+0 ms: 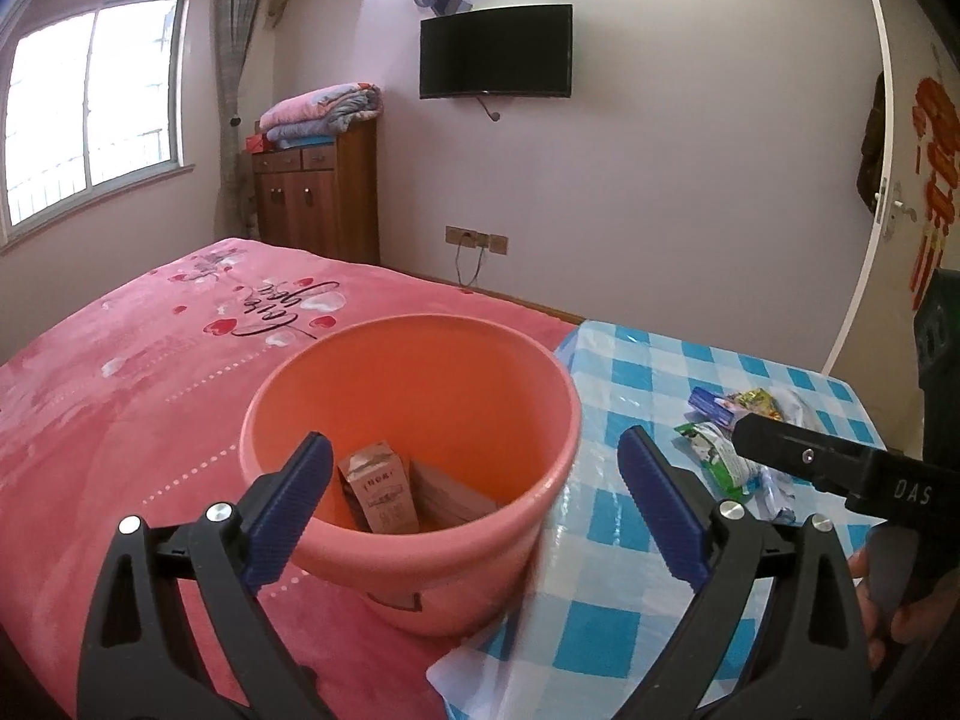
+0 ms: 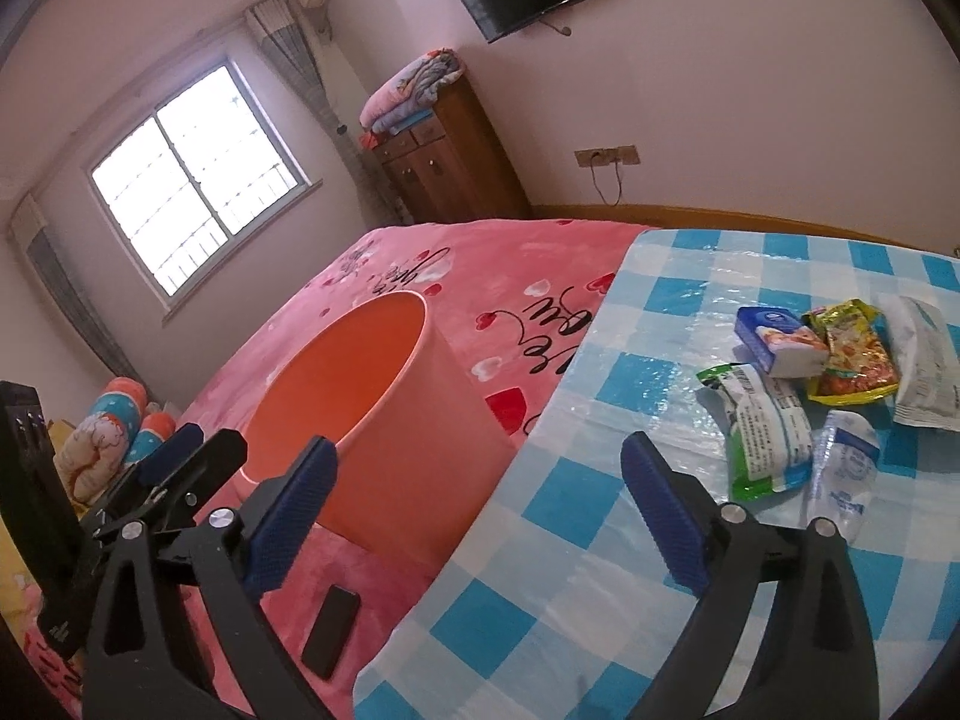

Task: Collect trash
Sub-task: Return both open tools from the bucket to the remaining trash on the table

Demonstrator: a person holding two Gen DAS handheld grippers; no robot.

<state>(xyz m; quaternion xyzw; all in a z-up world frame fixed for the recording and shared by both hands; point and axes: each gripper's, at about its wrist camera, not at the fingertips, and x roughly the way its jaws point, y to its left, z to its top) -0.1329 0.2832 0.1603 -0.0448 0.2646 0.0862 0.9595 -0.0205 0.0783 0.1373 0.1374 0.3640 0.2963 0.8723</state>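
I have both grippers wide open and empty: left gripper (image 1: 474,504) over the pink bin (image 1: 414,474), which holds boxes (image 1: 384,489); right gripper (image 2: 480,516) over the checked cloth (image 2: 540,540), the wrappers (image 2: 822,396) lying just beyond its right finger.

A smooth matt plastic bucket (image 1: 420,480), a fleecy cloth bedspread (image 1: 120,390) and a glossy plastic checked tablecloth (image 2: 600,540) are seen.

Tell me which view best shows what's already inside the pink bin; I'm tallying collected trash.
The left wrist view: it looks down into the pink bin, showing a brown carton at the bottom. The right wrist view shows only its side and rim, contents hidden.
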